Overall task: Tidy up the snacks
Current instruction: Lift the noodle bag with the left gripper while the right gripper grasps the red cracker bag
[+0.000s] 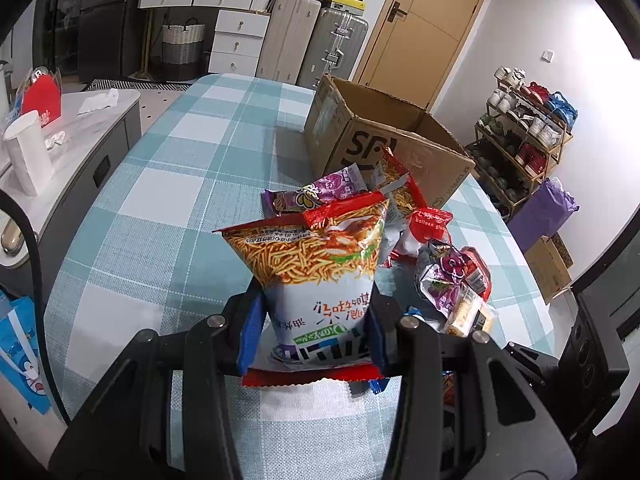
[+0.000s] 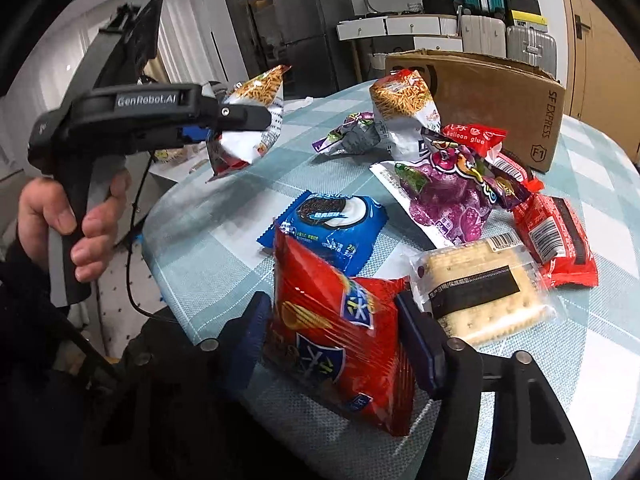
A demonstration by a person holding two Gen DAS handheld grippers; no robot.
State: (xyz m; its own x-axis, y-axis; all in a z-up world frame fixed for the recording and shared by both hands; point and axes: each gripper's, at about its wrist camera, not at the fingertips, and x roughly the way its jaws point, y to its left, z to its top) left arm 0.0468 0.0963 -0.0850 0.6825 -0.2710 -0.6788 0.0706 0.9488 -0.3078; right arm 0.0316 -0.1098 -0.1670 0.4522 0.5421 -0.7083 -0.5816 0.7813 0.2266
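My left gripper [image 1: 314,332] is shut on a white and orange noodle-snack bag [image 1: 320,264] and holds it above the checked table. It also shows in the right wrist view [image 2: 240,124] with the bag [image 2: 256,120] raised at the left. My right gripper [image 2: 334,332] is shut on a red chip bag [image 2: 340,332] at the table's near edge. An open cardboard box [image 1: 384,136] [image 2: 500,96] stands at the far side. More snacks lie in a pile: a second noodle bag [image 2: 400,112], a blue cookie pack [image 2: 332,224], a purple bag [image 2: 452,196], a cracker pack [image 2: 484,292].
The table has a teal checked cloth [image 1: 180,168]. A grey side counter [image 1: 80,132] with a white cup stands to the left. Suitcases [image 1: 316,44], drawers and a door are behind. A shoe rack [image 1: 520,136] stands to the right.
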